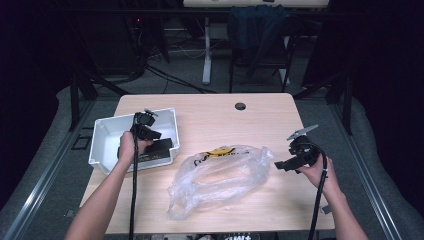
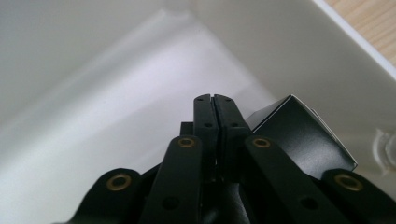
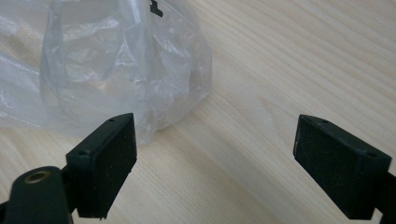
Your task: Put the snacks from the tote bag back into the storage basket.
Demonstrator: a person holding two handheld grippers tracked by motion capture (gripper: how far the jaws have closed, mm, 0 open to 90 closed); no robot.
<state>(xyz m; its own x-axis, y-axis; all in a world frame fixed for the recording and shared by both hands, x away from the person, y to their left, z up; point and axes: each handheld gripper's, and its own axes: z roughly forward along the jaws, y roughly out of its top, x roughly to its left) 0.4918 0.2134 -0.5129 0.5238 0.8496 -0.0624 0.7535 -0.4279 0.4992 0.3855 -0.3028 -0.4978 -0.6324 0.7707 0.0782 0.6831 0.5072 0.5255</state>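
- Dark workshop surroundings, with cables and a chair on the floor, frame a pale wooden counter [image 1: 210,120] in the high view; a white plastic bin [image 1: 102,131] sits at its left side, and a crumpled clear plastic bag [image 1: 220,176] with yellow-and-black print lies near the middle.
- Seen from the same high view, the person's left hand [image 1: 128,145] holds the left hand-held gripper [image 1: 148,134] down inside the bin, just beside a black box [image 1: 159,148] resting on the bin floor; the right hand-held gripper [image 1: 286,164] hovers over the counter just off the bag's right end.
- Looking along the left gripper view, the left hand-held gripper [image 2: 215,108] has its jaws pressed flat together with nothing between them; the black box [image 2: 299,130] lies close beside their right, tilted on a corner against the white bin wall [image 2: 289,51].
- Looking along the right gripper view, the right hand-held gripper [image 3: 215,154] has its jaws spread wide apart and empty above bare wood of the counter [image 3: 289,56]; the plastic bag [image 3: 121,65] lies just beyond the left jaw, apart from it.
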